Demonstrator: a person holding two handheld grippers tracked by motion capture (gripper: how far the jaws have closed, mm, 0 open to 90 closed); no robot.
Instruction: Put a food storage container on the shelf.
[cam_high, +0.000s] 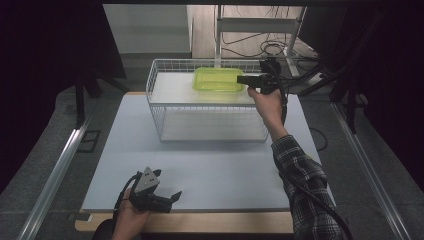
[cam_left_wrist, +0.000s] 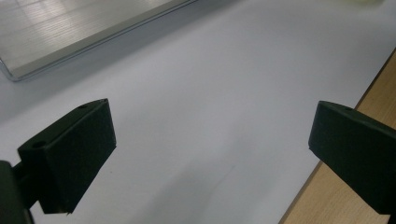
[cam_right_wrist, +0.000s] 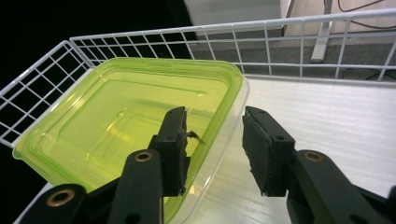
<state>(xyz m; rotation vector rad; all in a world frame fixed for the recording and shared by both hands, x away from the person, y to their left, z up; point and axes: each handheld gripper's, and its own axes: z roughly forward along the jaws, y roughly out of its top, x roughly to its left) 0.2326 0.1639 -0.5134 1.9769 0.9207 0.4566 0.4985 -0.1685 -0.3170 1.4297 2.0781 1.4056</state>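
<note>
A lime-green see-through container (cam_high: 218, 79) sits on the upper white board of a white wire rack (cam_high: 155, 100), toward its back right. My right gripper (cam_high: 241, 79) reaches in from the right at the container's near corner. In the right gripper view the container (cam_right_wrist: 126, 121) lies to the left, and my right gripper (cam_right_wrist: 215, 123) is open, one jaw inside the rim and the other outside over the board, with the clear wall between them. My left gripper (cam_high: 175, 196) rests low near the table's front edge; it stands wide open (cam_left_wrist: 210, 135) over bare tabletop.
The rack's wire rim (cam_right_wrist: 280, 28) rises around the container on the far and left sides. The pale blue-grey table (cam_high: 210, 170) has a wooden front edge (cam_left_wrist: 373, 93). The rack's lower board (cam_left_wrist: 70, 32) lies ahead of the left gripper. Cables and a stand are behind the table.
</note>
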